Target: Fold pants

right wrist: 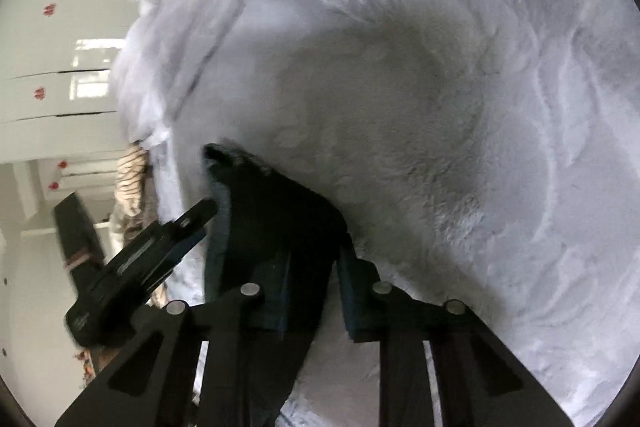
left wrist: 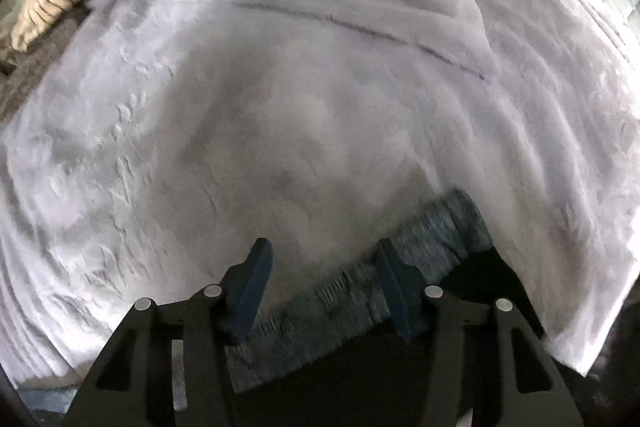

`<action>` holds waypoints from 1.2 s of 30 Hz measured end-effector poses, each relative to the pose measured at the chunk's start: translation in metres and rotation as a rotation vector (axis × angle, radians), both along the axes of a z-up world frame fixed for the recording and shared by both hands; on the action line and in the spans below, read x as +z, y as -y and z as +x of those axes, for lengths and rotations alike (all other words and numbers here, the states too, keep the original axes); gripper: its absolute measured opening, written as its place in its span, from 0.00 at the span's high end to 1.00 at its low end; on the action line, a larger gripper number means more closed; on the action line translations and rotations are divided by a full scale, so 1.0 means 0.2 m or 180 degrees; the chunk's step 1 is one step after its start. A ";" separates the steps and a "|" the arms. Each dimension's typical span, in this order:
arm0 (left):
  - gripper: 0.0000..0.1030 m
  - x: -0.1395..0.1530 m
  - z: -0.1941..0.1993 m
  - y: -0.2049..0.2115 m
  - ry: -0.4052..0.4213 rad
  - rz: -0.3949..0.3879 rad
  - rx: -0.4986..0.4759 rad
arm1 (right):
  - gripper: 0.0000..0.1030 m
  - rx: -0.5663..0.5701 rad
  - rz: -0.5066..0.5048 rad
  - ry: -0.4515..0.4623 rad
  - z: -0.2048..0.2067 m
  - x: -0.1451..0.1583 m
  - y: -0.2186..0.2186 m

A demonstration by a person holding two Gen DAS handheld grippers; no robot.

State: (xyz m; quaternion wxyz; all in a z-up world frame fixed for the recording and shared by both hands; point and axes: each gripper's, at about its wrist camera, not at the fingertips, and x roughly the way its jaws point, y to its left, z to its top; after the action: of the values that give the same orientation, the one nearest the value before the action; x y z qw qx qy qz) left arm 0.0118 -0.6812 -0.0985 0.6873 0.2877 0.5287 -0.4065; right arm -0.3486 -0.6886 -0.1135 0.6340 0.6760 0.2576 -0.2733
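The pants [left wrist: 360,303] are lying at the near edge of a fluffy pale blanket [left wrist: 280,107], dark cloth with a ribbed blue-grey waistband [left wrist: 444,239] running slantwise across the bottom of the left wrist view. The left gripper [left wrist: 324,283] is hovering over that band with its jaws standing wide; the right-hand finger is overlapping the ribbing, the other is over bare blanket, and nothing is being pinched between them. In the right wrist view the same dark cloth [right wrist: 276,223] is rising in a peaked fold between the fingers of the right gripper [right wrist: 316,291], whose jaws are standing at a middling gap; whether they are actually pressing the cloth I cannot tell, since the fabric is hiding the inner faces. The left tool is also showing there as a black shape at the left.

Judging by this, the folding is looking early or midway: the garment is bunched and partly doubled, not yet lying as a flat, squared packet, so smoothing and at least one more fold seem to remain.

The blanket is covering a bed, rumpled toward the far side, with a cream ribbed cushion [left wrist: 56,3] at its edge. Beyond it, white cabinet fronts [right wrist: 60,75] with small red marks are lining the room
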 end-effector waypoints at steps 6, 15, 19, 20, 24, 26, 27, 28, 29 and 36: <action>0.45 -0.15 -0.06 0.07 0.0388 0.0329 -0.0096 | 0.78 0.0056 0.0007 -0.0168 0.01 -0.06 -0.01; 0.31 0.16 -0.14 -0.02 0.0289 -0.0261 -0.0232 | 0.69 0.0276 -0.0327 -0.0195 -0.07 0.10 -0.02; 0.31 -0.03 -0.22 0.08 0.0287 0.0102 -0.0404 | 0.66 0.0295 -0.0138 -0.0140 -0.03 0.04 -0.03; 0.31 -0.09 -0.20 0.07 0.0219 0.0203 -0.0279 | 0.56 0.0317 -0.0074 -0.0169 -0.02 0.02 -0.03; 0.31 -0.03 -0.13 -0.01 0.0081 0.0173 -0.0045 | 0.54 0.0197 0.0083 -0.0118 -0.04 -0.03 -0.03; 0.31 0.03 -0.11 -0.07 0.0162 0.0186 -0.0049 | 0.53 0.0219 0.0051 -0.0152 -0.07 -0.02 -0.03; 0.31 0.06 -0.11 -0.10 0.0184 0.0181 -0.0039 | 0.53 0.0255 0.0040 -0.0174 -0.08 -0.01 -0.04; 0.31 0.09 -0.10 -0.15 0.0195 0.0170 -0.0017 | 0.52 0.0280 0.0034 -0.0182 -0.08 0.00 -0.05; 0.31 0.13 -0.09 -0.21 0.0194 0.0166 0.0013 | 0.50 0.0317 0.0019 -0.0192 -0.09 0.01 -0.06; 0.30 0.12 -0.06 -0.64 0.0036 0.0479 0.0337 | 0.41 0.0660 0.0016 -0.0056 -0.02 0.09 -0.20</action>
State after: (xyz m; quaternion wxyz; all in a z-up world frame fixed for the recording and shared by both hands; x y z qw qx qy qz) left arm 0.0000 -0.5537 -0.0749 0.6873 0.3125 0.5684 -0.3270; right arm -0.3520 -0.6489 -0.0959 0.6548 0.6449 0.3325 -0.2115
